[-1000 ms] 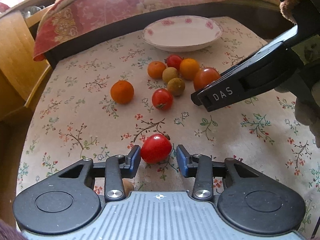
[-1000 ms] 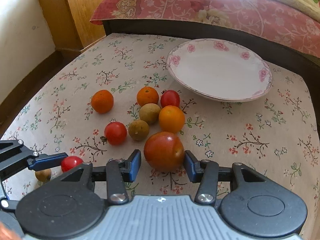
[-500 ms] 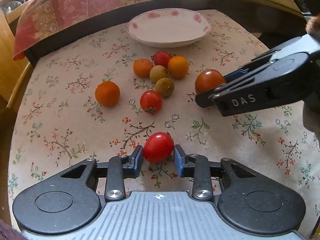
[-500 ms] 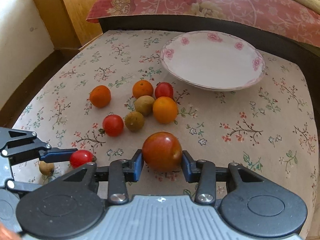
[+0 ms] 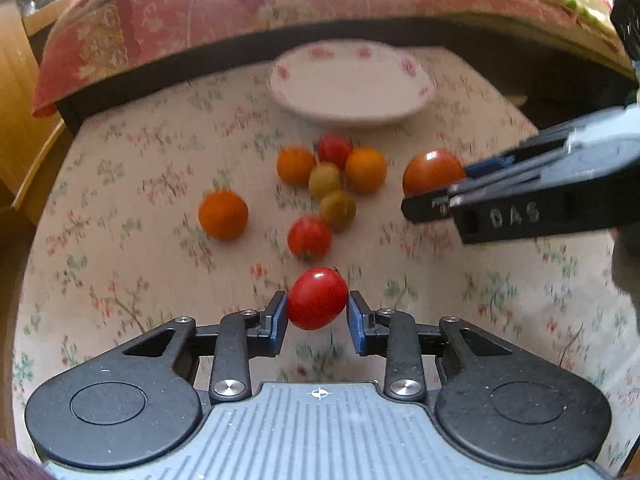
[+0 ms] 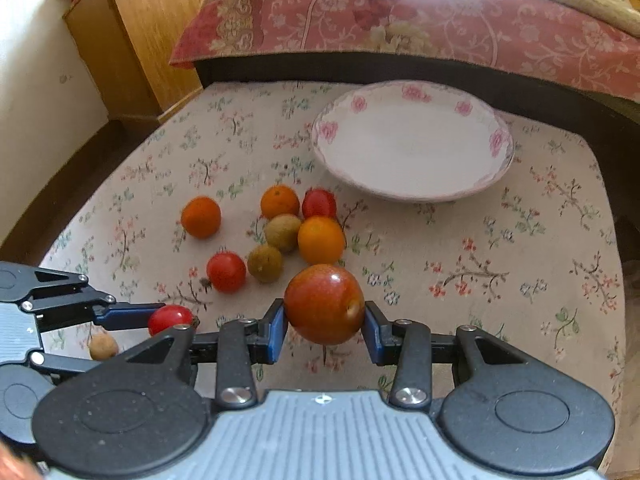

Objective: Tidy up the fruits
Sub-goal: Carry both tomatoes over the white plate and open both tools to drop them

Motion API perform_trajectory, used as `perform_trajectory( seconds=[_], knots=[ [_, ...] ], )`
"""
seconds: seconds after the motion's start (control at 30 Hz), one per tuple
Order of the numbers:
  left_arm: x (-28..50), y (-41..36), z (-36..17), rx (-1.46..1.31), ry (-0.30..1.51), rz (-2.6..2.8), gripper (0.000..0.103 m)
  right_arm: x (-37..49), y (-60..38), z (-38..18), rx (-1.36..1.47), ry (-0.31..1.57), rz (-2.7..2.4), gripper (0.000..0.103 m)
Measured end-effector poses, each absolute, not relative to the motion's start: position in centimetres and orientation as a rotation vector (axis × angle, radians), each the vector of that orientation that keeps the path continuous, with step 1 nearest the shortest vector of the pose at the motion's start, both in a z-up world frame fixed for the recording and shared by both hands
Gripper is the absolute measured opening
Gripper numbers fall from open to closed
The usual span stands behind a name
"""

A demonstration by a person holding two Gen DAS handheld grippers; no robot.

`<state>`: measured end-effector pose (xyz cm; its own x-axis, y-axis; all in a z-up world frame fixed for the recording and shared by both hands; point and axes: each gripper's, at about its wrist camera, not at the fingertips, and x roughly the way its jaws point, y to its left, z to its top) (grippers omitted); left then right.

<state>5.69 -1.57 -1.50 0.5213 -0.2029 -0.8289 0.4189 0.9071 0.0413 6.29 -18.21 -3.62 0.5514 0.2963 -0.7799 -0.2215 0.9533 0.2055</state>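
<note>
Both tomatoes have come up off the cloth since a second ago. The left hand-held gripper [image 5: 317, 314] has just been closing its jaws, and now its blue pads pinch a small red tomato [image 5: 317, 298] that hangs clear above the near edge of the surface [image 6: 500, 248]. That tomato is a bit oval, long axis tilted, upper end leaning right. The right hand-held gripper [image 6: 324, 326] has narrowed too and is clamped on a bigger red-orange tomato [image 6: 324, 303], also lifted, roundish, with a pale spot facing right.

The white plate [image 6: 412, 140] with pink flowers on the rim sits by the far edge of the surface, nothing in it.

The rest of the fruit is bunched mid-surface, just in front of the plate: two orange ones [image 6: 280, 201] and [image 6: 321, 239], two brownish-green ones [image 6: 283, 232] and [image 6: 265, 263], two red tomatoes [image 6: 319, 203] and [image 6: 226, 271]. One more orange fruit [image 6: 201, 216] sits off to the left. A small tan fruit [image 6: 103, 347] lies near the left front edge, under the left hand-held gripper.
</note>
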Motion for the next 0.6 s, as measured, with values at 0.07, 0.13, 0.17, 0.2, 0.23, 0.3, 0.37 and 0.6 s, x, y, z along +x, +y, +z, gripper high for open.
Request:
perform_trajectory(
  seconds=[0.07,0.13,0.17,0.2,0.23,0.3,0.37,0.6],
  knots=[
    [6.5,-1.6,-0.8,0.232,0.935,-0.369,0.039,6.6,-18.3,-3.3,0.089,0.928,0.299,0.043],
    [7.4,-1.9,-0.3,0.222,0.92,-0.362,0.039,6.9,-18.5,-3.0,0.089,0.917,0.291,0.043],
    [7.9,-2.1,-0.1,0.216,0.913,-0.361,0.039,7.1,-18.6,-2.9,0.089,0.912,0.285,0.043],
    [8.5,-2.3,0.1,0.212,0.905,-0.36,0.039,7.4,-18.8,-2.8,0.09,0.908,0.279,0.043],
    [9.1,-2.5,0.3,0.207,0.899,-0.362,0.039,7.7,-18.9,-2.6,0.092,0.903,0.272,0.043],
    [10.2,-3.2,0.8,0.199,0.885,-0.368,0.039,8.3,-19.3,-2.3,0.093,0.889,0.258,0.043],
    [11.1,-3.7,1.1,0.206,0.866,-0.373,0.04,8.9,-19.7,-2.0,0.094,0.878,0.245,0.043],
    [14.0,-5.1,1.2,0.204,0.839,-0.38,0.04,11.5,-20.9,-1.9,0.077,0.86,0.213,0.043]
  ],
)
